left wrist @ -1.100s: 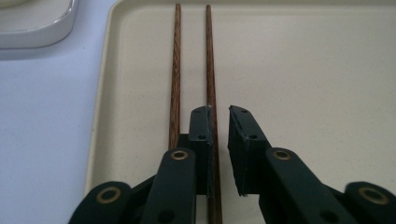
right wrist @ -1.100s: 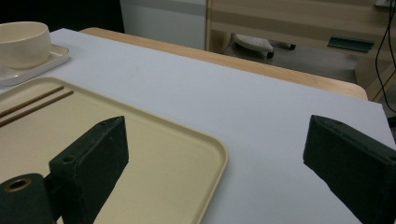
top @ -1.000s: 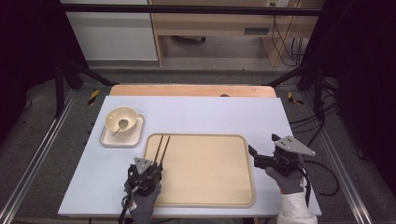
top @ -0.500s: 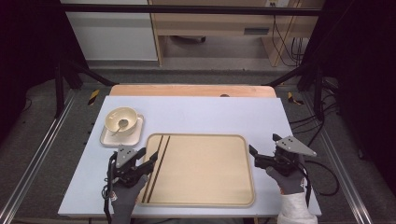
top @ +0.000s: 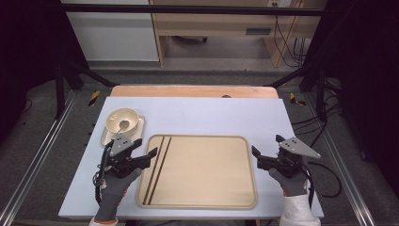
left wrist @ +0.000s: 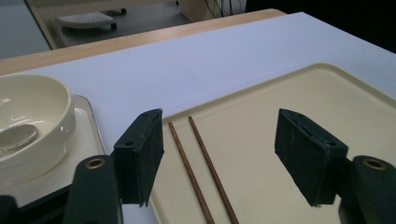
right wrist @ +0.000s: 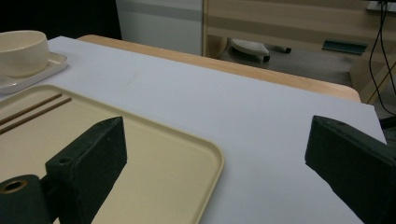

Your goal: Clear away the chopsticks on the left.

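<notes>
A beige tray (top: 207, 176) lies in the middle of the white table. Two dark chopsticks (top: 157, 168) rest side by side along its left part. My left gripper (top: 147, 153) hovers open at the tray's left rim, jaws pointing right; in the left gripper view the chopsticks (left wrist: 198, 165) lie between and below the spread jaws of the left gripper (left wrist: 219, 140). My right gripper (top: 258, 158) stands open just off the tray's right rim, holding nothing. In the right gripper view the tray's corner (right wrist: 205, 154) sits between the right gripper's (right wrist: 219, 154) jaws.
A cream bowl (top: 121, 120) with a spoon (left wrist: 16, 137) inside stands on a small square plate (top: 107, 139) behind my left gripper. The table's wooden far edge (top: 193, 90) and black frame posts lie beyond. Bare white tabletop stretches behind the tray.
My left gripper has moved left and away from me, off the tray's lower left to its left rim, uncovering the full length of the chopsticks. The right gripper has barely moved.
</notes>
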Motion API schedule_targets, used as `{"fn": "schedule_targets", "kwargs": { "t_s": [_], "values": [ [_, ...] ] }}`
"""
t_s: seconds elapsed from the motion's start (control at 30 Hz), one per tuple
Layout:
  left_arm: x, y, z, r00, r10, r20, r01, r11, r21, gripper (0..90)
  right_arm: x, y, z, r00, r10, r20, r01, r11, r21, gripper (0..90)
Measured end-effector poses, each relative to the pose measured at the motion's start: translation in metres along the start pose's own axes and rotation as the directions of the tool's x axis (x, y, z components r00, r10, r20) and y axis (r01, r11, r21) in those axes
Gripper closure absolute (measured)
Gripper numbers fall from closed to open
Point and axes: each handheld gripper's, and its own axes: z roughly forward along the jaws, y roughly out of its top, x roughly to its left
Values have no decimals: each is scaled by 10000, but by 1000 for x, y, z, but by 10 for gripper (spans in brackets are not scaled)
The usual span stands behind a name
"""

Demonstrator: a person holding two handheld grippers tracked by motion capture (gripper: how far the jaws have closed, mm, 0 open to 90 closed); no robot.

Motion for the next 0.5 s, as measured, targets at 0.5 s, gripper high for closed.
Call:
{"fn": "schedule_targets", "kwargs": {
  "t_s": [0.5],
  "values": [
    [37,-21,-18,9973,319,-666,-320,9995,-15,279,0,0,0,10000,1,95,-2,10000,76,56]
  ]
}}
